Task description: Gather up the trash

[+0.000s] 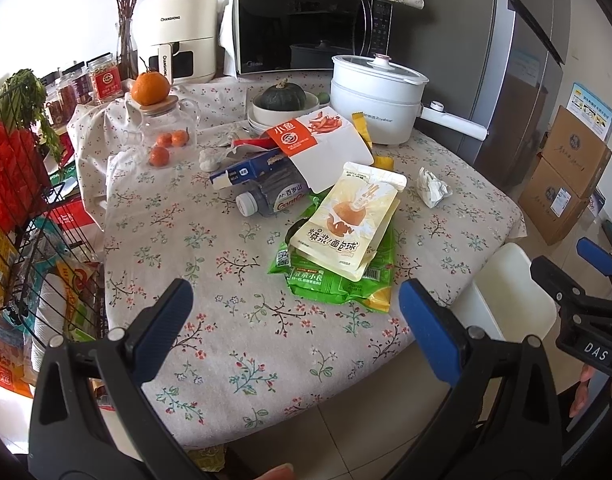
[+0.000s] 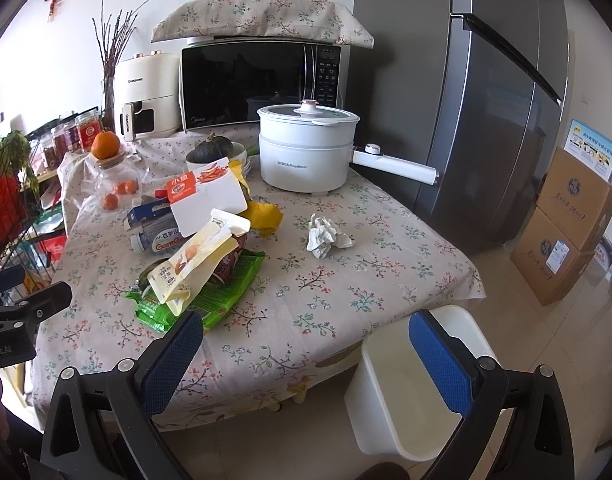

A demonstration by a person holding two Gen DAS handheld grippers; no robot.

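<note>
A heap of trash lies mid-table: a cream snack pouch [image 1: 346, 224] [image 2: 193, 264] over a green wrapper [image 1: 338, 284] [image 2: 221, 296], an empty bottle [image 1: 269, 198] [image 2: 155, 238], a blue carton [image 1: 245, 170], a white and orange box [image 1: 322, 148] [image 2: 203, 198] and a yellow wrapper [image 2: 263, 216]. A crumpled tissue [image 1: 432, 186] [image 2: 326, 236] lies apart to the right. A white bin [image 2: 414, 384] [image 1: 514, 292] stands on the floor by the table's near right corner. My left gripper [image 1: 295, 308] hangs open above the table's near edge. My right gripper [image 2: 306, 344] is open above the corner and the bin.
At the back stand a white electric pot [image 1: 374, 100], a microwave [image 1: 306, 28], an air fryer [image 1: 177, 36], a squash in a bowl [image 1: 281, 100] and a glass jar with oranges [image 1: 165, 128]. A wire rack [image 1: 21, 216] is left; fridge [image 2: 498, 100] and cardboard boxes [image 2: 566, 224] right.
</note>
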